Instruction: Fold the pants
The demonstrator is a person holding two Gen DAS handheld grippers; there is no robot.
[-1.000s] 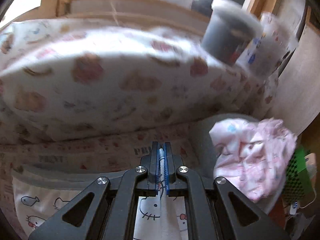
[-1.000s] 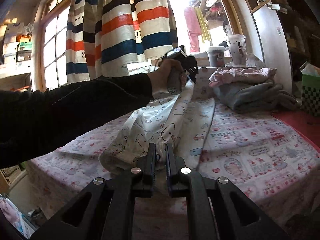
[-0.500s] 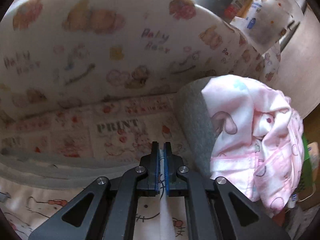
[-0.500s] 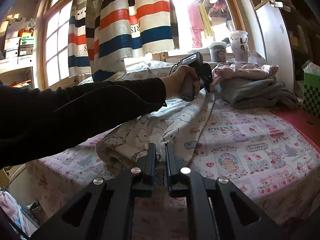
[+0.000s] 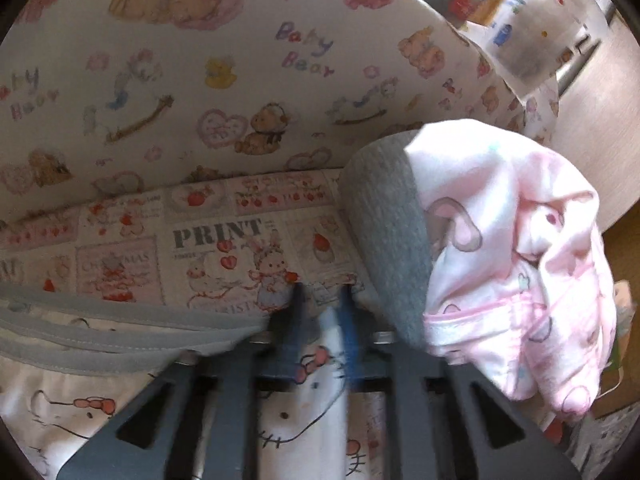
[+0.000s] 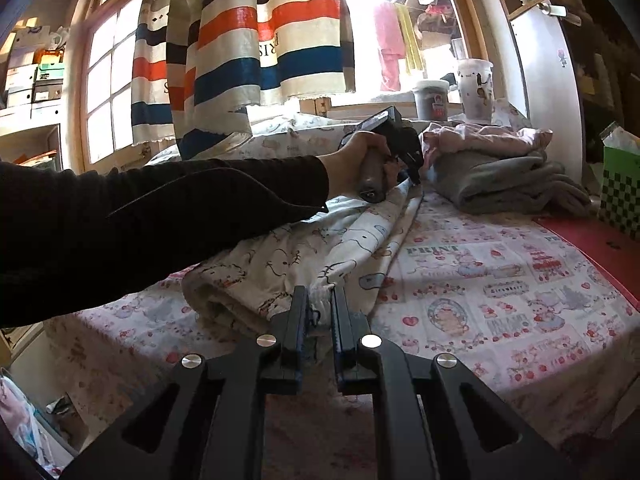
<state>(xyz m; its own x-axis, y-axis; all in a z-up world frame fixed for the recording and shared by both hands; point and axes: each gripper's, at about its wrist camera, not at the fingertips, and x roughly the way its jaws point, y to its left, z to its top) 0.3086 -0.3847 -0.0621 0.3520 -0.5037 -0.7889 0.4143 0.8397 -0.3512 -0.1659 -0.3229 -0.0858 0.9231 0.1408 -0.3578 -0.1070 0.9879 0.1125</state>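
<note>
Patterned cloth printed with PRINT panels, hearts and bunnies (image 6: 500,292) covers the tabletop, and sunlight comes through the window behind it. Nearest in the right wrist view, the right claw (image 6: 320,308) sits at 6 o'clock with its jaws narrowly parted and pinching a bunched edge of the white cat-print pants (image 6: 304,256). From there the pants stretch away toward 12 o'clock, lying rumpled across the cloth, to the left claw (image 6: 412,168), which a hand (image 6: 360,160) in a black sleeve (image 6: 160,216) holds low over their far end. In the left wrist view the left claw (image 5: 322,312) has just been opening; its jaws now stand apart with a fold of the pants (image 5: 316,392) loose between them, no longer pressed. Just beside it at 3 o'clock lies a pile of grey fabric (image 5: 392,232) topped by pink clothing (image 5: 516,260). Farther back at 12 o'clock rises a Baby Bear pillow (image 5: 240,80), and beyond hang striped curtains (image 6: 256,44)
</note>
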